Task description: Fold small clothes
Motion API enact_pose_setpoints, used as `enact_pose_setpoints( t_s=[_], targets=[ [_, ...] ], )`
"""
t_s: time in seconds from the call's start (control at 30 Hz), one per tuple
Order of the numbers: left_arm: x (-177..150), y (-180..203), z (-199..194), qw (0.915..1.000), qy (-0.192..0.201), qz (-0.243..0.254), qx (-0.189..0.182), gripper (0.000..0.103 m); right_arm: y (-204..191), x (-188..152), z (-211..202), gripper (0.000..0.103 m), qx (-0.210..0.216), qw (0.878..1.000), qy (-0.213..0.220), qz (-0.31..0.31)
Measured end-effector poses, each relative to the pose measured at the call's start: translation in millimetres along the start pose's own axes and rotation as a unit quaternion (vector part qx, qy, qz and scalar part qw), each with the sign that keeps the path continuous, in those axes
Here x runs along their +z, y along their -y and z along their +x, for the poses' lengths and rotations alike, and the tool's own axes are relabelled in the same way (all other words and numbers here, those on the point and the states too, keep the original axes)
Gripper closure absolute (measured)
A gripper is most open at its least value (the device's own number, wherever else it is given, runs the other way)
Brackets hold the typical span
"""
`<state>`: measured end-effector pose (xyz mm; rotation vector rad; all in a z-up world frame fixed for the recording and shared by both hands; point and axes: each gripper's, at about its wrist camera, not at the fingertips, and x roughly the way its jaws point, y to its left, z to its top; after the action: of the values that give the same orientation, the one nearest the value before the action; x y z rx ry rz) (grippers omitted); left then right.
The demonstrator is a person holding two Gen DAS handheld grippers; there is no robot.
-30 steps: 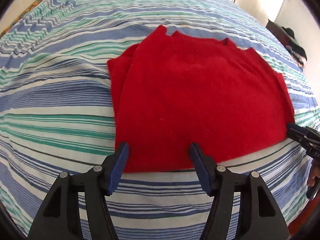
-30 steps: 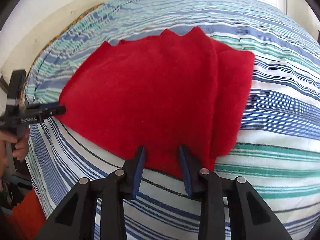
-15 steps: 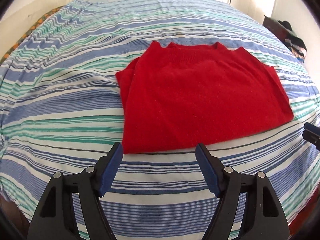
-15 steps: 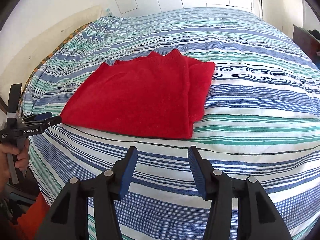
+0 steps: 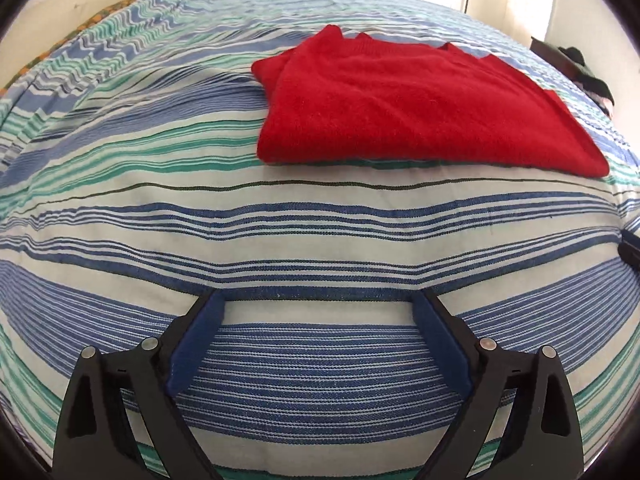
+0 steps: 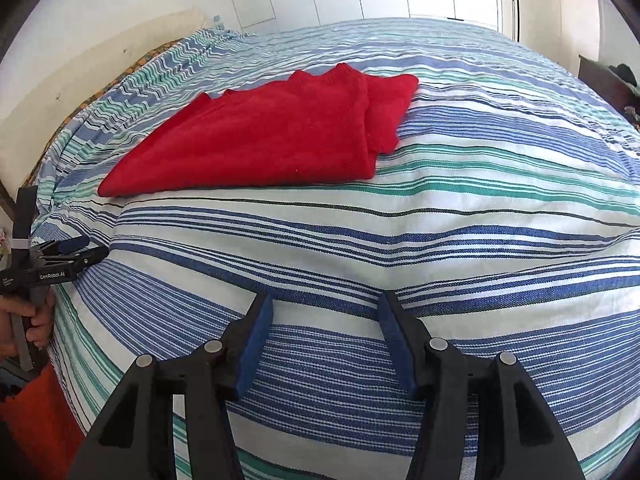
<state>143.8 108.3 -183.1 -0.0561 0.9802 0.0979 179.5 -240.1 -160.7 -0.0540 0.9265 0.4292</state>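
Sweater (image 5: 420, 108), folded, lies on striped bed (image 5: 280, 220); jaws of both grippers spread, gripping nothing.

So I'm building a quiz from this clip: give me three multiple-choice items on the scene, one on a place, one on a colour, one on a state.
1. Where does the garment lie?
A. On the striped bedspread
B. On the floor
C. In a basket

2. What colour is the garment?
A. Green
B. Red
C. Black

3. How is the left claw?
A. Shut on the garment
B. Shut on the bedspread
C. Open, holding nothing

Answers:
1 A: the garment rests flat on the striped bedspread.
2 B: it is plain red in both views.
3 C: the left claw has just been opening, with only bedspread showing between its pads.
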Motion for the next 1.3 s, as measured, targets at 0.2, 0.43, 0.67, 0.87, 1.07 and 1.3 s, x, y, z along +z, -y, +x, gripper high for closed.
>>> enact_pose_setpoints(
  t_s=[0.2,0.43,0.67,0.87,1.07,1.3],
  targets=[
    [-3,1,3,0.9998,0.021,-0.006,-0.001,0.001,3,-6,2,0.046,0.008,1.000,0.026,0.001],
    [-4,0,4,0.9996,0.028,-0.003,0.000,0.001,0,-9,5,0.045,-0.001,0.999,0.035,-0.009],
    [-1,1,7,0.9999,0.015,0.001,0.006,0.001,-2,-7,8,0.044,-0.008,1.000,0.023,-0.012],
    [6,8,10,0.9993,-0.022,0.006,0.029,0.001,-3,-6,9,0.044,-0.008,1.000,0.016,-0.006],
    [13,8,15,0.9977,-0.057,-0.003,0.036,0.001,-4,-1,8,0.044,-0.011,1.000,-0.007,0.004],
    [8,7,12,0.9984,-0.046,-0.001,0.033,0.001,-5,-3,9,0.044,-0.015,1.000,-0.008,0.007]
  ],
)
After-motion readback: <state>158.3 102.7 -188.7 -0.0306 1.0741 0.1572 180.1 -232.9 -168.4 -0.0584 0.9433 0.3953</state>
